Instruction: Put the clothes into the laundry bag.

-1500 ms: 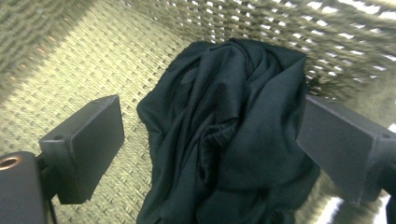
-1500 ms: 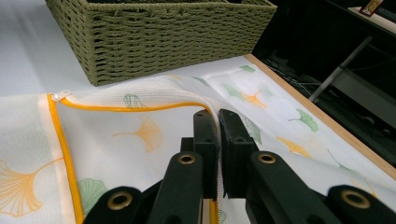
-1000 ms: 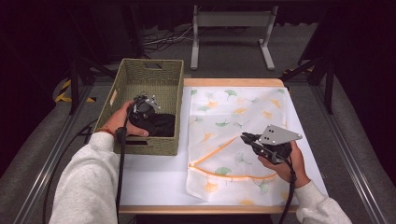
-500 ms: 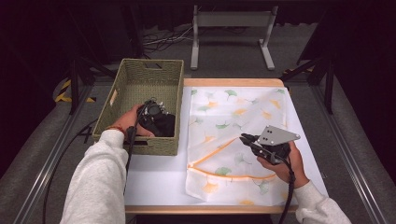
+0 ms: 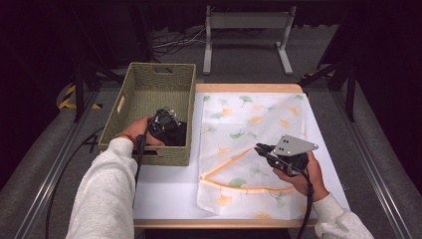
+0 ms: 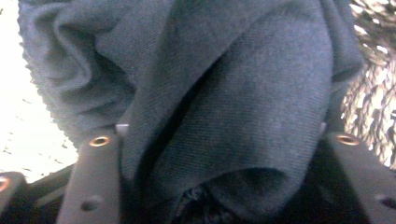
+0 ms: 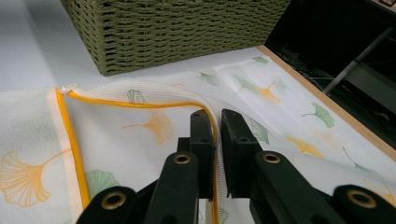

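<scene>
Cloth (image 6: 224,107), dark grey and folded, sits between the jaws of the left hand-held gripper (image 5: 166,124), which stand wide apart on either side of it, so the tool is spread rather than clamped; whether the jaws press the fabric yet cannot be told. In the high view this hand-held gripper is down inside the woven basket (image 5: 144,89), at its near right corner, with the cloth bunched just under and beside its tip. In the left gripper view the basket's weave shows just to the right of the cloth.

The right hand-held gripper (image 7: 217,135) is clenched on the orange-trimmed edge of the mesh bag (image 7: 140,135), the zipper hem pinched between its two jaws and lifted a little off the surface (image 5: 169,189). The bag, white with green and orange leaf prints, spreads flat ahead of and to both sides of this hand-held gripper, covering most of the right half of the surface. The basket stands beyond the jaws in the right gripper view, its near wall just past the bag's corner.

The two hand-held grippers are well apart, the bag's open mouth lying between them.
</scene>
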`<state>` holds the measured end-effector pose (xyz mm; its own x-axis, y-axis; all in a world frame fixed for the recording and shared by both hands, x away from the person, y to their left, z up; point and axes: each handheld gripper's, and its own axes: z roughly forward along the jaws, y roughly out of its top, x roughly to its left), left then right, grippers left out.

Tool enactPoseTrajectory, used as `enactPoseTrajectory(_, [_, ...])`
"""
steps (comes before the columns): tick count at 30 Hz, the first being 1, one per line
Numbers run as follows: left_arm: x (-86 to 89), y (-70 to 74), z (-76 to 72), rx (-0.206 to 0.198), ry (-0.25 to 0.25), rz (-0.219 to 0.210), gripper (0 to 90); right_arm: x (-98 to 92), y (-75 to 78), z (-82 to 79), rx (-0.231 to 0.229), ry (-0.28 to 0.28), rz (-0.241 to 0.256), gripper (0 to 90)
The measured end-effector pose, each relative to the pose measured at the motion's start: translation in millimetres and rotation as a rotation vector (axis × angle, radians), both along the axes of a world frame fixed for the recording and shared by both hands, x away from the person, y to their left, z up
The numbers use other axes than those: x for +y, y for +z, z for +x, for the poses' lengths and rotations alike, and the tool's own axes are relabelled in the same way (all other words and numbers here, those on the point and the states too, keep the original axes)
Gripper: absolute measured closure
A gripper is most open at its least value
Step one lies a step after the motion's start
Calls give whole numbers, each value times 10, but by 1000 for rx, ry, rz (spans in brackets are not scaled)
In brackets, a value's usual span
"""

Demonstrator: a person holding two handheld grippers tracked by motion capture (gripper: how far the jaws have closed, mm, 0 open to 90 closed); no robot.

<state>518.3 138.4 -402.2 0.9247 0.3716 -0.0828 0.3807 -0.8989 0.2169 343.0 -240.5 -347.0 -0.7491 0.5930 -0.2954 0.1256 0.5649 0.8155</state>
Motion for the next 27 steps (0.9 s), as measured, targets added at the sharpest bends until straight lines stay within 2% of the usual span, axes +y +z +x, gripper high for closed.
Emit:
enactPoseTrajectory(2, [1,7,-2,-6,-6,5,482,3,-2,-3,4,1,-1,846])
enactPoseTrajectory(3, [0,14,-13,-25,-7,9,501,5,-4,-3,1,1,-5,848])
enactPoseTrajectory(7, [11,39,-13,-44,-16,25,534,3,-2,-4,2,2,-4,849])
enactPoseTrajectory(10, [36,70,-26,-104,2,21,562,-2,-3,-4,-2,-1,-3,856])
enactPoseTrajectory(12, [43,88,-30,-110,7,23,571,-6,-1,-4,-4,-2,-2,861])
enactPoseTrajectory(13, [49,100,-38,-145,16,24,574,-8,1,-6,-6,-3,1,865])
enactPoseTrajectory(14, [49,100,-38,-145,16,24,575,-8,1,-6,-6,-3,1,865])
enactPoseTrajectory(17, [58,135,-37,-184,20,33,578,-12,5,-7,-10,-3,3,873])
enactPoseTrajectory(19, [77,151,-40,-202,42,17,580,-11,5,-9,-11,-1,3,881])
enactPoseTrajectory(22, [103,207,-40,-249,41,3,583,-16,5,-6,-12,0,3,889])
enactPoseTrajectory(24, [116,229,-43,-259,52,-12,588,-22,6,-2,-10,-1,6,891])
enactPoseTrajectory(27, [155,306,-63,-294,72,-38,590,-24,6,-2,-9,-2,8,891])
